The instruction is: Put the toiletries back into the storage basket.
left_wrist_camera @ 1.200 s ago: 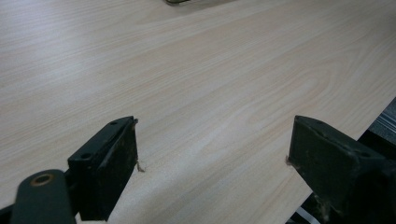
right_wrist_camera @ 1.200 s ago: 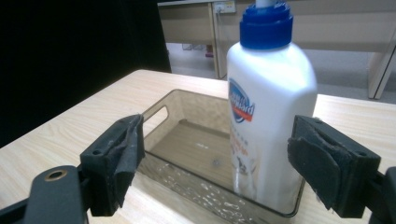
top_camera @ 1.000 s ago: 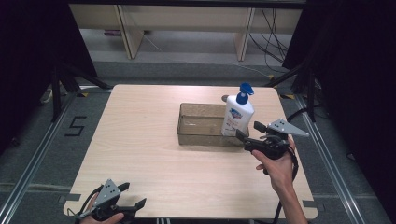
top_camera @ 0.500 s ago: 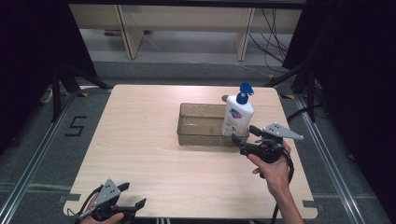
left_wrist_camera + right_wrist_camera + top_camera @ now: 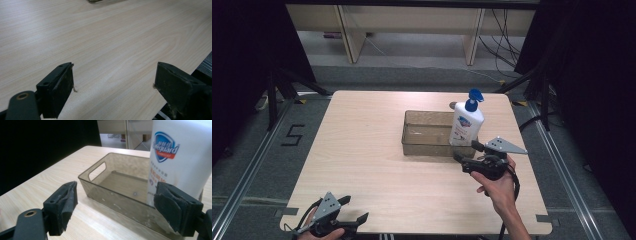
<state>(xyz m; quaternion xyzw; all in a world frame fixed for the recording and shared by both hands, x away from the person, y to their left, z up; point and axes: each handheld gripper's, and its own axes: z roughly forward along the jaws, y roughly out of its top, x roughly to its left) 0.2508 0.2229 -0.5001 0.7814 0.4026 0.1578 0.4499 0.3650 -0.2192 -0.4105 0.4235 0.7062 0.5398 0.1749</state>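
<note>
The pale wooden counter [image 5: 377, 150] carries a clear brown bin [image 5: 427, 134] near its far right. A white pump bottle [image 5: 466, 123] stands upright inside the bin's right end, probably so it cannot tip. The right hand-held gripper [image 5: 460, 154] sits just before the bin's near wall, jaws spread and empty. The left hand-held gripper [image 5: 354, 214] waits at the near edge, released, well apart from both.

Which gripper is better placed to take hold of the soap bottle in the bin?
Right. The right gripper sits open just in front of the soap bottle standing in the bin. The left gripper is open at the table's near edge, far off.
</note>
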